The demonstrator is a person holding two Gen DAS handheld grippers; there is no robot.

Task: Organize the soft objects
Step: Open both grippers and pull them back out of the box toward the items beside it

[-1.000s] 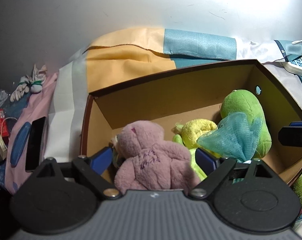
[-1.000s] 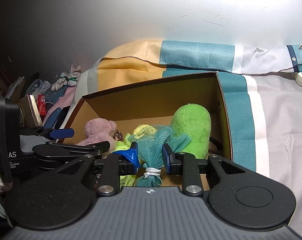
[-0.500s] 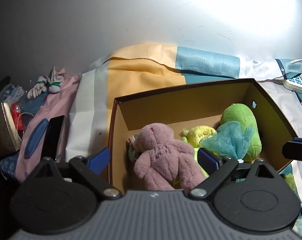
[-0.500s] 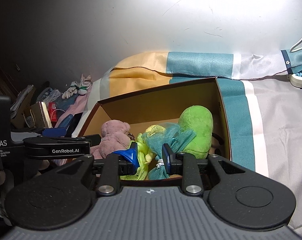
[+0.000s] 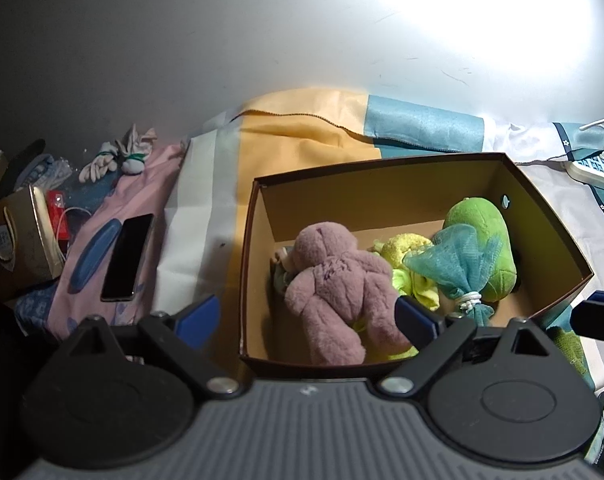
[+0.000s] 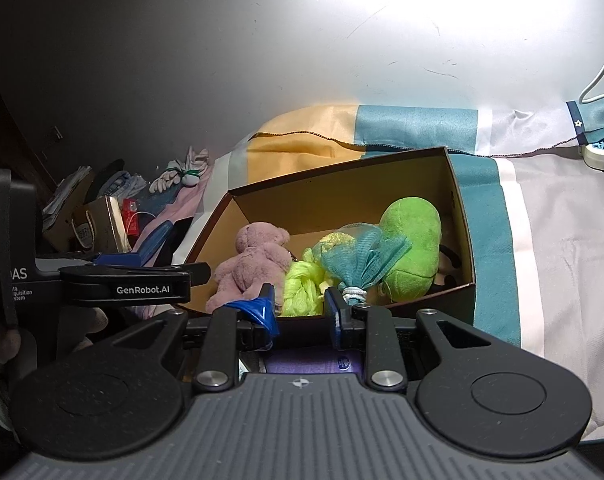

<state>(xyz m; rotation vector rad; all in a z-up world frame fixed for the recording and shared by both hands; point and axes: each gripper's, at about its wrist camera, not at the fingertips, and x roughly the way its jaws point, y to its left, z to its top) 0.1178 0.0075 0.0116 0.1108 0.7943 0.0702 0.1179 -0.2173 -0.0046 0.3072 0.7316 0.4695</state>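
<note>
Before the box (image 5: 382, 176), the left gripper (image 5: 306, 316) stood wide open with nothing between its pads, one blue finger (image 5: 196, 314) outside the box's left wall and the other just in front of the pink bear (image 5: 334, 280). The right gripper (image 6: 298, 308) hung at the near rim with its jaws drawn close but still showing a gap; nothing was pinched in them, and the mesh pouf's (image 6: 362, 260) tied end lay just beyond the right finger (image 6: 334, 312).

Inside the box (image 6: 342, 184) the bear (image 6: 254, 260) lay at the left, a yellow-green toy (image 6: 302, 288) beside it in the middle, and the pouf (image 5: 458, 264) leaned on the green plush (image 5: 486, 240) at the right. The box sat on a striped bedsheet (image 5: 302, 136).

To the left, well apart, a phone (image 5: 126, 256) lay on pink cloth (image 5: 150, 184), near a small paper bag (image 5: 22, 248) and a tied bundle of gloves (image 5: 114, 160). A power strip (image 5: 598, 168) rested far right.
</note>
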